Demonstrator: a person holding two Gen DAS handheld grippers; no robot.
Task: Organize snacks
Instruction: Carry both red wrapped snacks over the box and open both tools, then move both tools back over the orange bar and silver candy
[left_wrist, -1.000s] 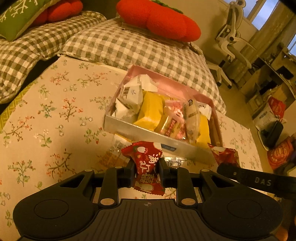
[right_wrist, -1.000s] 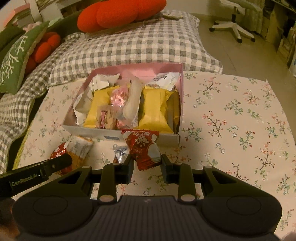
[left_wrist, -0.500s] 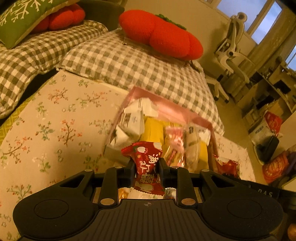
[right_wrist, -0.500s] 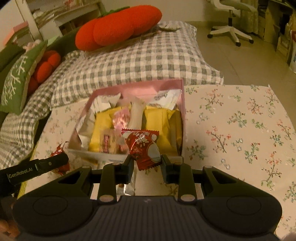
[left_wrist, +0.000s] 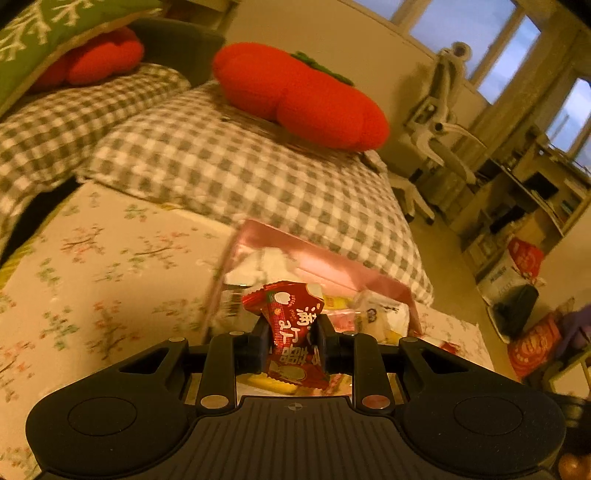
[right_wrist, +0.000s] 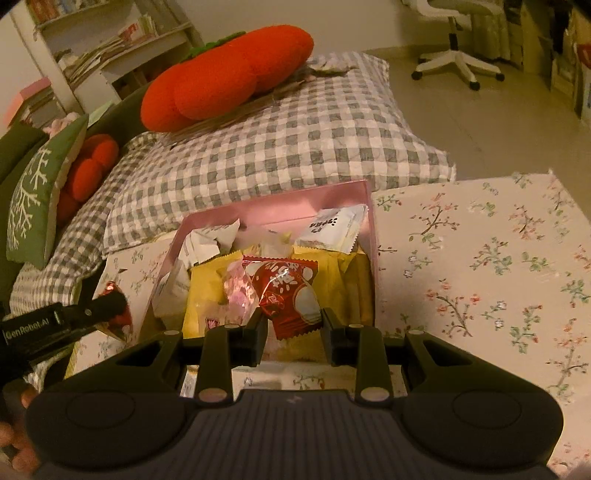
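Left wrist view: the left gripper (left_wrist: 291, 338) is clamped narrow on a red snack packet (left_wrist: 293, 332) and hangs over the near left part of the pink box (left_wrist: 332, 258), which stands on the floral cloth (left_wrist: 110, 277). In the right wrist view the right gripper (right_wrist: 291, 328) pinches a second red packet (right_wrist: 288, 291) by its near end, above the yellow packets (right_wrist: 343, 277) and white sachets (right_wrist: 332, 225) that already crowd the box. The likely trouble is the heap: a packet let go onto it could slide over the low near wall onto the cloth. With both grippers over one small box, they could also knock each other or nudge the box.
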